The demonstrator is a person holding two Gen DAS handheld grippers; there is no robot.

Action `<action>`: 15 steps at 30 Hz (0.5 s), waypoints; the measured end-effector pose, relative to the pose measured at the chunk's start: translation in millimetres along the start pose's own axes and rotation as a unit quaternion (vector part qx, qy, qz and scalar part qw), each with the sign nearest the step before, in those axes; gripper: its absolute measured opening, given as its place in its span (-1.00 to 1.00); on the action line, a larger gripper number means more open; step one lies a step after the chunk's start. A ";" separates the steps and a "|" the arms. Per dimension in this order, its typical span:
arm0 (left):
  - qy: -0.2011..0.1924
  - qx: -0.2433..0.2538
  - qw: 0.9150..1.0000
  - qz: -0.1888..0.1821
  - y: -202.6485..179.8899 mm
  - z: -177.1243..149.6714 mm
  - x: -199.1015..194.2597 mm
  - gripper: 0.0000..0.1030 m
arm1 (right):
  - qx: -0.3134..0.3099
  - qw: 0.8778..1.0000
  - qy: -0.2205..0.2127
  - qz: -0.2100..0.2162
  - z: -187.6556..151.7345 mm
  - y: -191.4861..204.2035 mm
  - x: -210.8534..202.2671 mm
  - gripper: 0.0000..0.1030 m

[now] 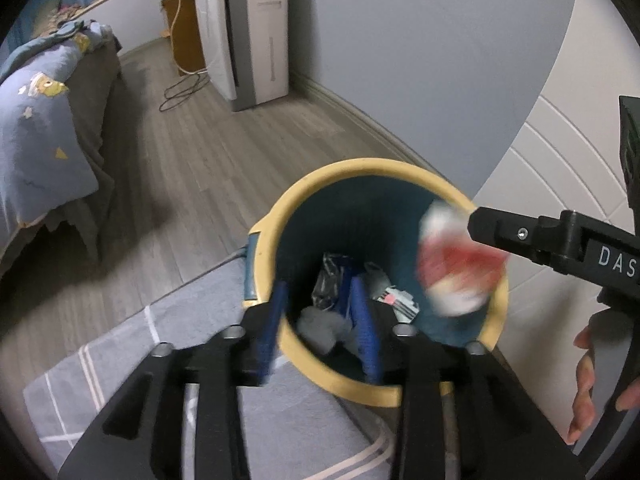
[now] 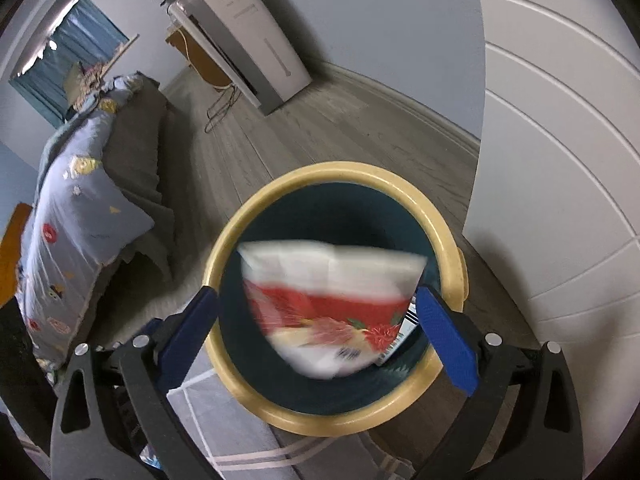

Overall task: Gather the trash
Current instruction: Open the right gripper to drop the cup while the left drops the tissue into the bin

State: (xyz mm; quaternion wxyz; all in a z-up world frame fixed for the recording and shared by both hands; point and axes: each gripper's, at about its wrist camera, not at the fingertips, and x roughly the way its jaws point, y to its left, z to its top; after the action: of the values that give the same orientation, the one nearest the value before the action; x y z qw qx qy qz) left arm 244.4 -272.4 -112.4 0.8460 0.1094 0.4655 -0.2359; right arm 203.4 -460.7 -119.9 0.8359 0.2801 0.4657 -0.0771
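Our right gripper (image 2: 320, 320) stands wide open, its blue fingers (image 2: 446, 340) apart from the red and white wrapper (image 2: 332, 308), which is blurred over the mouth of the trash bin (image 2: 448, 256). Our left gripper (image 1: 320, 320) is narrowly open and grips the bin rim at 6 o'clock. Inside lies other trash (image 1: 340, 284). The bed (image 2: 80, 216) is at 9 o'clock.

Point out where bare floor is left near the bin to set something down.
Free: the wood floor between the bed, the white appliance and the bin; also the grey rug left of the bin. Crowded: the bin mouth, with the left gripper straddling its rim and the packet between the open right gripper fingers.
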 end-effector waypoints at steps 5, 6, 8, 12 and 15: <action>-0.009 -0.011 1.000 0.007 9.4 -4.1 -11.9 0.18 | 0.008 1.000 0.021 -0.007 -0.9 2.6 0.1 0.89; -0.009 -0.013 1.000 0.009 11.5 -5.2 -15.1 0.18 | 0.006 1.000 0.021 -0.008 -0.9 3.7 -1.4 0.89; -0.011 -0.016 1.000 0.013 16.3 -8.7 -23.1 0.20 | 0.002 1.000 0.017 -0.011 -1.8 7.4 -7.3 0.89; -0.015 -0.024 0.999 0.025 28.4 -18.1 -43.0 0.20 | -0.006 1.000 0.011 -0.010 -4.0 19.9 -22.6 0.89; -0.021 -0.036 0.999 0.030 40.2 -26.1 -63.6 0.20 | -0.020 1.000 0.000 -0.004 -7.6 34.7 -36.6 0.89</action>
State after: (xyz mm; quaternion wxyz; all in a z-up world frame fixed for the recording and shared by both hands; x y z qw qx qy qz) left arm 216.3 -208.2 -74.6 0.8658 0.0883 0.4520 -0.1957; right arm 191.1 -432.6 -79.2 0.8411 0.2614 0.4681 -0.0717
